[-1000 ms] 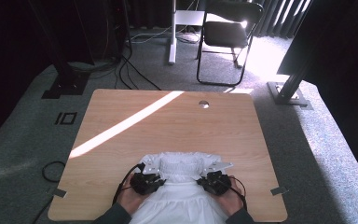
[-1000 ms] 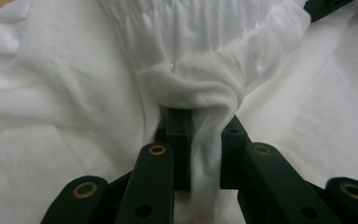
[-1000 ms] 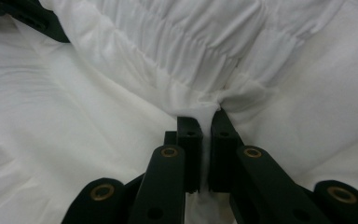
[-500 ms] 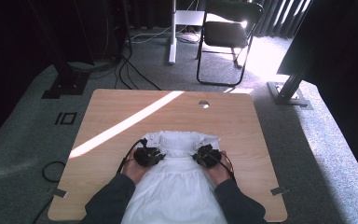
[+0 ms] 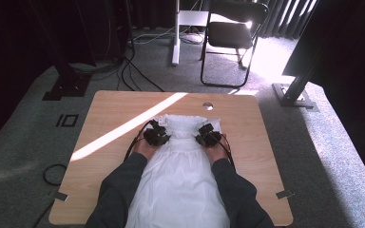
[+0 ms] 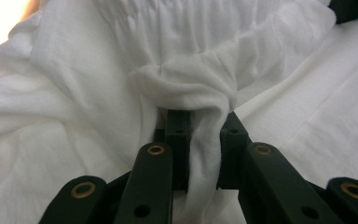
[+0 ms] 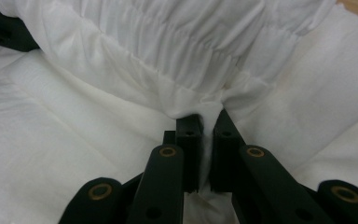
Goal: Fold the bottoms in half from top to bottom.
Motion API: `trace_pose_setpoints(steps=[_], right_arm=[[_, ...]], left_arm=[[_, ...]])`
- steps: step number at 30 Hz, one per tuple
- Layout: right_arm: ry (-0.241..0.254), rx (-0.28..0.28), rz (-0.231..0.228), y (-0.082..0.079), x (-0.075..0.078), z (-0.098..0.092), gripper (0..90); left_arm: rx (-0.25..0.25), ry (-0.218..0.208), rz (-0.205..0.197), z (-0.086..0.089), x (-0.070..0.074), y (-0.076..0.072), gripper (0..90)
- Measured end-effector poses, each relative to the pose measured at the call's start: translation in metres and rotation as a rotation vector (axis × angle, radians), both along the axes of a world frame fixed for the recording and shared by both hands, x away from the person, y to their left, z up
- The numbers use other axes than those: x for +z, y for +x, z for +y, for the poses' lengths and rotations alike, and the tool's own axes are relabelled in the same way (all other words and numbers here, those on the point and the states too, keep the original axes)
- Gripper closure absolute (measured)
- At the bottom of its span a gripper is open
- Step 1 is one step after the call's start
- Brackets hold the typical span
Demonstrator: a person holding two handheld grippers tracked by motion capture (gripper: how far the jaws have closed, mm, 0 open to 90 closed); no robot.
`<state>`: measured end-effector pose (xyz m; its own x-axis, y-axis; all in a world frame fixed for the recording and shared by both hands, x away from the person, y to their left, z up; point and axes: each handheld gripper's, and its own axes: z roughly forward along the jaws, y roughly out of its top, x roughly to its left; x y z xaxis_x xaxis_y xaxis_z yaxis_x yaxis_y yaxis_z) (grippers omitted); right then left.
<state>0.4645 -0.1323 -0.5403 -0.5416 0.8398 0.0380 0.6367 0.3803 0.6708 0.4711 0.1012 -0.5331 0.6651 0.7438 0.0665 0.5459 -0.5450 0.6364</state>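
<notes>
White garment [image 5: 180, 175] is lying spread along the middle of the wooden table [image 5: 266, 142], its gathered elastic end [image 5: 186, 124] pointing away from the person and its lower part hanging toward the near edge between the two sleeves [image 5: 119, 190]. The left tongs [image 5: 158, 137] are gripping a bunched fold of the cloth near the left side of that gathered end; in the left gripper view the fabric [image 6: 200, 93] is being squeezed between the black jaws and pulled into a small peak. The right tongs [image 5: 208, 137] are doing the same on the other side, clamped on a pinch of the band [image 7: 205, 105] just below the ruffled elastic. Both pairs are sitting level with each other, well apart across the width of the garment. Judging by this, the picking-up of the two corners is done and the cloth is being laid out or folded; the smoothing or folding over of the long lower part appears to be waiting, and the tongs are not yet letting go.
</notes>
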Motion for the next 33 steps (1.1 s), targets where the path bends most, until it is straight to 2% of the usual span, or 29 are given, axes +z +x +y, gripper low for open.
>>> trace_pose_setpoints(steps=[1,2,4,6,8,11,12,13,14,15,17,20,23,25,27,29,30,31,32,33], right_arm=[[0.000,0.000,0.000,0.000,0.000,0.000,84.5],[0.004,-0.013,0.004,0.004,0.000,0.000,84.4],[0.021,-0.026,0.014,0.014,0.000,0.002,84.5],[0.043,-0.028,0.038,0.017,0.002,-0.001,84.6],[0.073,-0.026,0.046,0.016,0.005,-0.005,85.3],[0.095,-0.010,0.001,0.007,0.018,-0.010,85.7],[0.098,-0.002,-0.021,0.003,0.024,-0.011,85.8],[0.098,-0.002,-0.021,0.003,0.024,-0.011,85.8],[0.099,0.006,-0.046,-0.001,0.032,-0.013,85.8],[0.100,0.018,-0.089,-0.009,0.046,-0.015,85.9],[0.101,0.030,-0.141,-0.018,0.063,-0.018,85.9],[0.150,0.046,-0.218,-0.037,0.093,-0.027,85.9],[0.166,0.076,-0.282,-0.058,0.117,-0.034,85.9],[0.160,0.101,-0.318,-0.075,0.128,-0.037,85.9],[0.144,0.135,-0.332,-0.095,0.132,-0.040,85.8],[0.142,0.150,-0.323,-0.110,0.127,-0.042,85.8],[0.141,0.155,-0.316,-0.116,0.123,-0.043,85.8],[0.141,0.155,-0.316,-0.116,0.123,-0.043,85.8],[0.141,0.160,-0.306,-0.122,0.117,-0.044,85.8],[0.138,0.170,-0.276,-0.135,0.102,-0.043,85.8]], left_arm=[[0.000,0.000,0.000,0.000,0.000,0.000,79.7],[0.025,0.006,0.008,-0.001,0.001,0.007,79.7],[0.039,-0.010,0.022,0.000,0.002,0.010,79.6],[0.048,-0.039,0.046,0.003,0.003,0.011,80.2],[0.056,-0.083,0.053,0.008,0.008,0.008,82.0],[0.051,-0.158,0.030,0.015,0.024,0.001,83.1],[0.043,-0.176,0.013,0.016,0.032,-0.004,83.2],[0.043,-0.176,0.013,0.016,0.032,-0.004,83.3],[0.029,-0.218,-0.025,0.017,0.047,-0.013,83.3],[0.019,-0.236,-0.048,0.018,0.056,-0.020,83.3],[-0.001,-0.268,-0.084,0.020,0.072,-0.031,83.4],[-0.044,-0.346,-0.137,0.025,0.101,-0.056,83.3],[-0.087,-0.378,-0.182,0.026,0.121,-0.080,83.2],[-0.128,-0.373,-0.204,0.027,0.129,-0.102,82.9],[-0.147,-0.382,-0.196,0.028,0.126,-0.117,82.5],[-0.162,-0.370,-0.186,0.028,0.117,-0.131,82.3],[-0.165,-0.357,-0.183,0.027,0.111,-0.138,82.3],[-0.165,-0.357,-0.183,0.027,0.111,-0.138,82.3],[-0.162,-0.339,-0.163,0.027,0.096,-0.149,82.3],[-0.155,-0.335,-0.149,0.028,0.089,-0.153,82.5]])
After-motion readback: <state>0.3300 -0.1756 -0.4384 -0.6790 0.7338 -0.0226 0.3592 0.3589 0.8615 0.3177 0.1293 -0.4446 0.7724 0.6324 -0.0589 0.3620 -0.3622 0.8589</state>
